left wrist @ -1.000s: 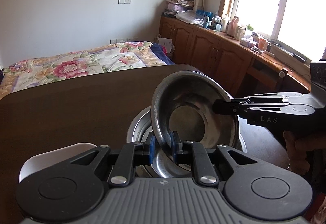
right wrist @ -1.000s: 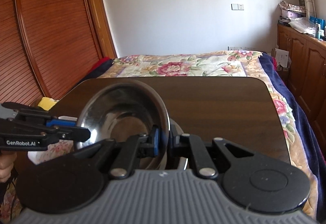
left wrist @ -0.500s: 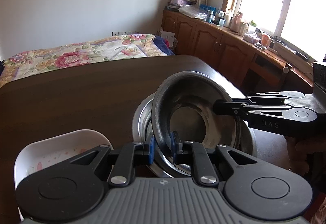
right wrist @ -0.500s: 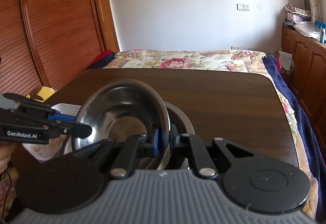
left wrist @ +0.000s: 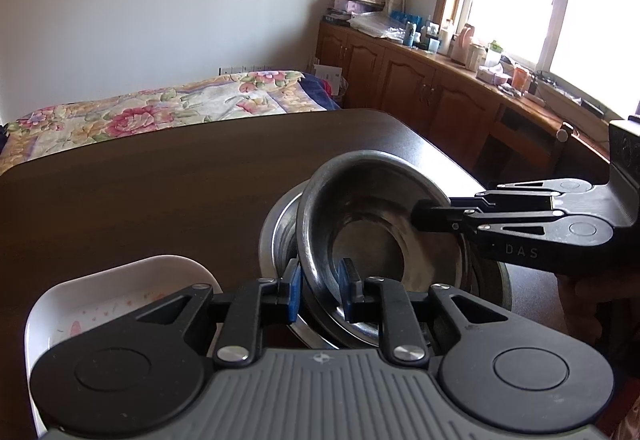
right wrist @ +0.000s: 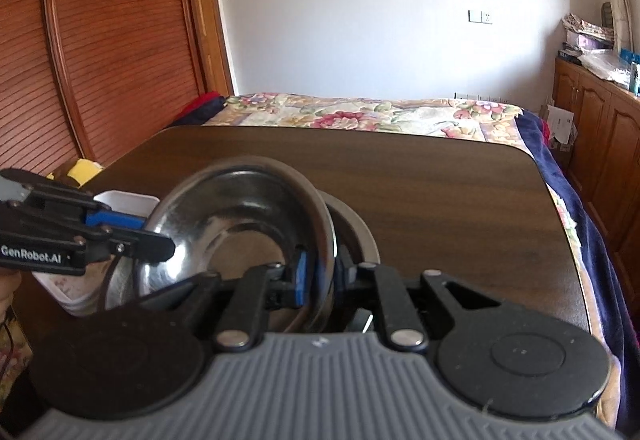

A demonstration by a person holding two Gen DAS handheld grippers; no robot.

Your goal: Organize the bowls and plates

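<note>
Gripping steel bowl (left wrist: 372,240) rim: left gripper (left wrist: 320,290), right gripper (right wrist: 320,274) jaws both clamped; lower bowl (left wrist: 280,228) mostly hidden.

On your right gripper (left wrist: 430,217), seen from the left wrist, you can read "DAS". Your left gripper (right wrist: 160,236) carries "GenRobot.AI" along its side. Nothing else is legible.

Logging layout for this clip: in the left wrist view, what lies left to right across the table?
White dish → left tongs on the tilted steel bowl → right tongs gripping the bowl's opposite rim.
</note>
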